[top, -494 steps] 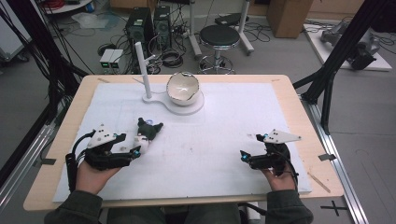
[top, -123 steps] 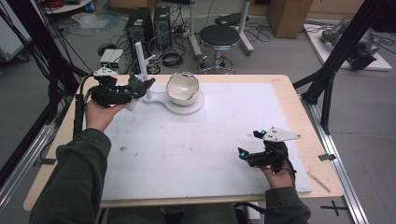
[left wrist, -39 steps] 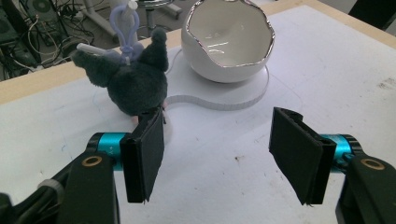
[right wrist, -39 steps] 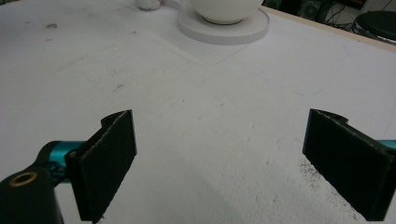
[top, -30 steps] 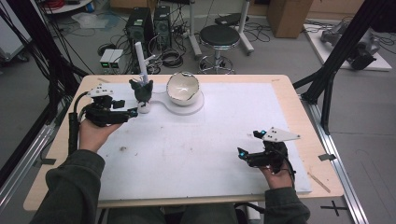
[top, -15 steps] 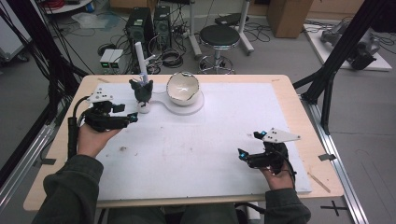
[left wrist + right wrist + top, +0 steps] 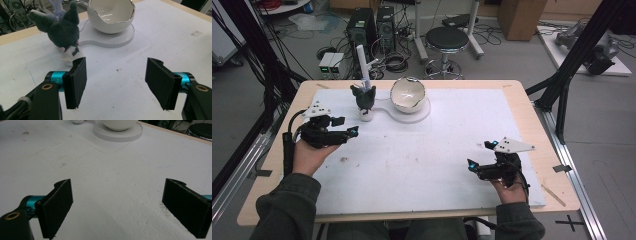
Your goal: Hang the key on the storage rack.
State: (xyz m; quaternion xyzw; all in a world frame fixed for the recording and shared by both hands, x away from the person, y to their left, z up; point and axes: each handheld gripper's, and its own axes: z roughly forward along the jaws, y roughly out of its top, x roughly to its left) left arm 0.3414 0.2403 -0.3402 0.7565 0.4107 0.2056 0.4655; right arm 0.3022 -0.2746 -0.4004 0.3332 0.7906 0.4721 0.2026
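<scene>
Now the plush [image 7: 61, 32] leans unsteadily beside the bowl [image 7: 111, 15]; the left gripper [image 7: 116, 82], jaws just widened and empty, could topple it, while the right gripper [image 7: 125, 207] gapes idle.

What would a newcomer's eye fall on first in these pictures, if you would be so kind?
Probably the white eggshell-shaped bowl with its jagged rim, standing on a white base at the far side of the table. Just left of it hangs a small dark grey plush toy on a white stand. Nearer the person, the left hand-held gripper has just been opening, nothing between its jaws; the right hand-held gripper rests open.
</scene>
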